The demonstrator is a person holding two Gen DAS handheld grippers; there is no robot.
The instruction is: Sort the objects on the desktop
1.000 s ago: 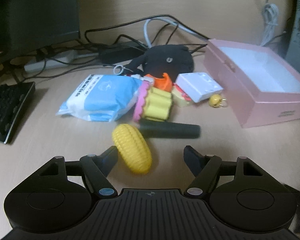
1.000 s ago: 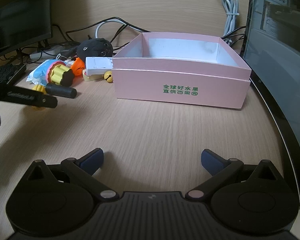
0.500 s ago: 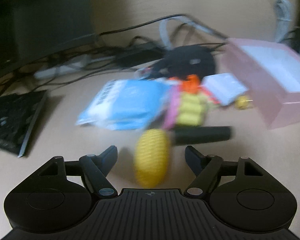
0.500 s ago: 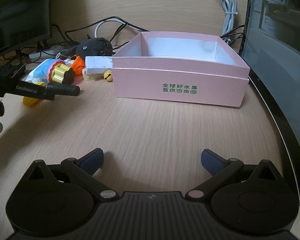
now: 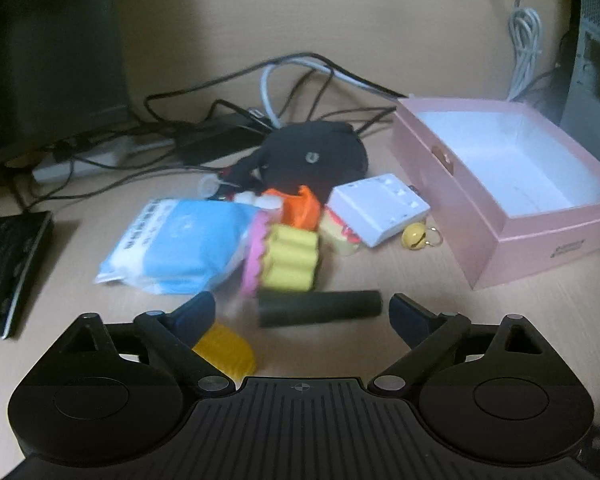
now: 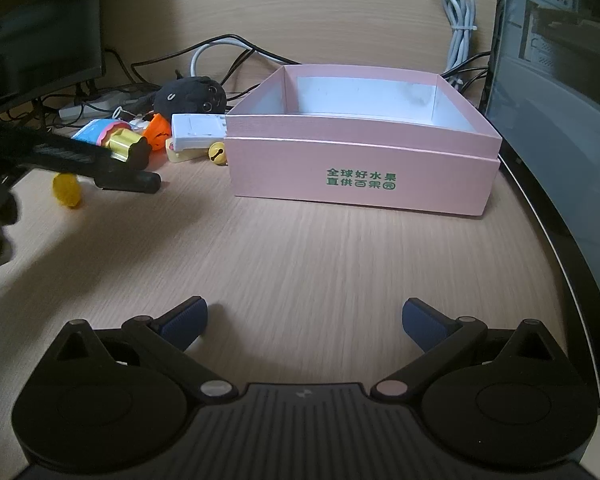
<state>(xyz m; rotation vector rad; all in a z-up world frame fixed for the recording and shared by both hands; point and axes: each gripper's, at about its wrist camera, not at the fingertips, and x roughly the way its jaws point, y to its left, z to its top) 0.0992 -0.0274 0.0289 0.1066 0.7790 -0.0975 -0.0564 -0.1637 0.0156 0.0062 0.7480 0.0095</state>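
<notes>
My left gripper (image 5: 300, 312) hangs low over the desk with its jaws opening wide. A black cylinder (image 5: 320, 308) lies crosswise between the fingertips, and no pad presses on it. A yellow toy corn (image 5: 226, 350) lies by the left finger, half hidden behind it. Just beyond is a pile: a blue packet (image 5: 180, 240), a pink-and-yellow toy (image 5: 292, 260), an orange toy (image 5: 300, 208), a white box (image 5: 380, 208), a yellow bell (image 5: 414, 236) and a black plush (image 5: 316, 156). An open pink box (image 6: 360, 168) stands to the right. My right gripper (image 6: 304, 316) is open over bare desk in front of it.
A black keyboard (image 5: 8, 264) lies at the far left under a dark monitor (image 5: 40, 60). Cables and a power strip (image 5: 80, 164) run along the back. A computer case (image 6: 560, 100) stands right of the pink box. A hand at the left edge carries the left gripper's finger (image 6: 72, 156).
The left gripper's jaws have spread wider and it has moved forward. The corn slid from the middle to beside the left finger; the black cylinder now lies between the tips. The right gripper kept still.
</notes>
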